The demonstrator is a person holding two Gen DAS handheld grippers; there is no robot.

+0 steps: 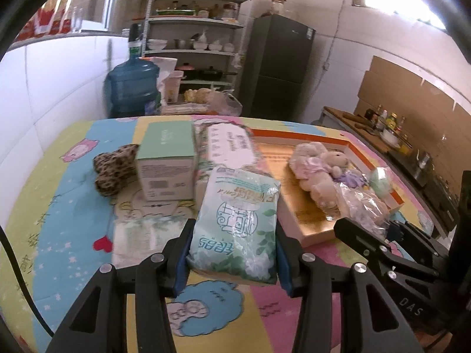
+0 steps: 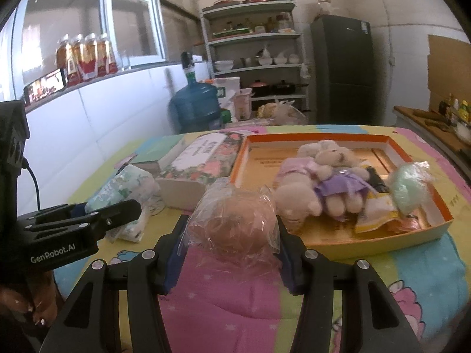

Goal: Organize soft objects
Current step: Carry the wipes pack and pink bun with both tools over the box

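Note:
My left gripper (image 1: 234, 235) is shut on a green and white tissue pack (image 1: 235, 214), held above the cartoon-print cloth. In the right wrist view my right gripper (image 2: 232, 229) is shut on a pinkish soft ball in a clear plastic bag (image 2: 235, 223), just in front of the orange-rimmed tray (image 2: 323, 139). In the tray lie plush bears (image 2: 321, 182) in pink and purple, a mint soft item in plastic (image 2: 409, 188) and a yellow packet (image 2: 374, 217). A leopard-print soft item (image 1: 113, 170) lies to the left of a pale green box (image 1: 166, 161).
A floral tissue pack (image 1: 226, 147) lies between the green box and the tray. Behind the table stand a blue water jug (image 1: 132, 88), a shelf of dishes (image 1: 200, 47) and a dark fridge (image 1: 279, 64). A counter with bottles (image 1: 388, 123) runs along the right.

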